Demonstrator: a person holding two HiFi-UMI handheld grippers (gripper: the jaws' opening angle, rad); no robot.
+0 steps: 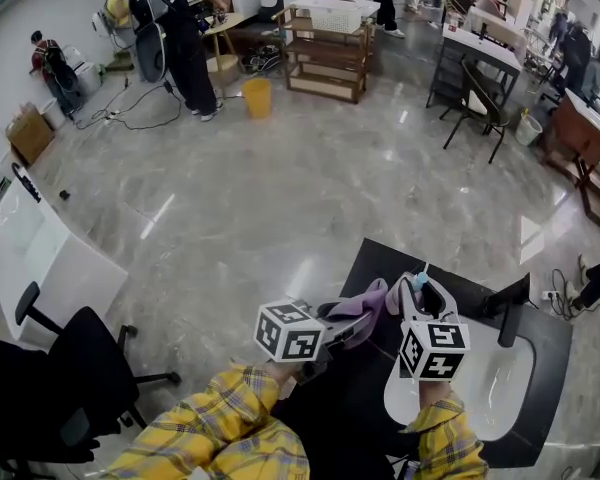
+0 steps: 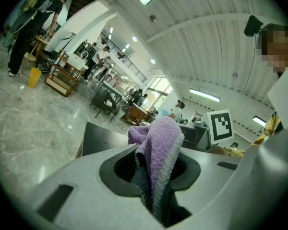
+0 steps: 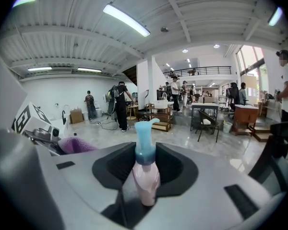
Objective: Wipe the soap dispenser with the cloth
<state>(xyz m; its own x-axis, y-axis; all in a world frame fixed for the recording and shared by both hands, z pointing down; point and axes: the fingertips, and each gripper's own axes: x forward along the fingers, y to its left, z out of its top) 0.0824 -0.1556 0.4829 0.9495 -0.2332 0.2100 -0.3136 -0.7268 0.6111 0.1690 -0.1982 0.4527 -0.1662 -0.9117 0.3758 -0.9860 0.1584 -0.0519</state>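
Observation:
In the head view, my left gripper [image 1: 358,320] is shut on a purple cloth [image 1: 365,301], which bunches out past its jaws. Close to its right, my right gripper [image 1: 424,298] is shut on a soap dispenser [image 1: 419,281], whose blue pump top shows above the jaws. The cloth lies against or very near the dispenser; I cannot tell if they touch. The left gripper view shows the cloth [image 2: 159,145] pinched between the jaws of my left gripper [image 2: 151,178]. The right gripper view shows the pink dispenser [image 3: 145,171] with its blue pump upright between the jaws of my right gripper [image 3: 145,178], the cloth [image 3: 77,144] to its left.
Both grippers hover over a black counter [image 1: 378,264] with a white sink [image 1: 505,383] and a dark faucet [image 1: 509,318]. A black office chair [image 1: 80,368] stands at the lower left. Far off are a yellow bucket [image 1: 257,97], wooden shelves [image 1: 325,58] and people.

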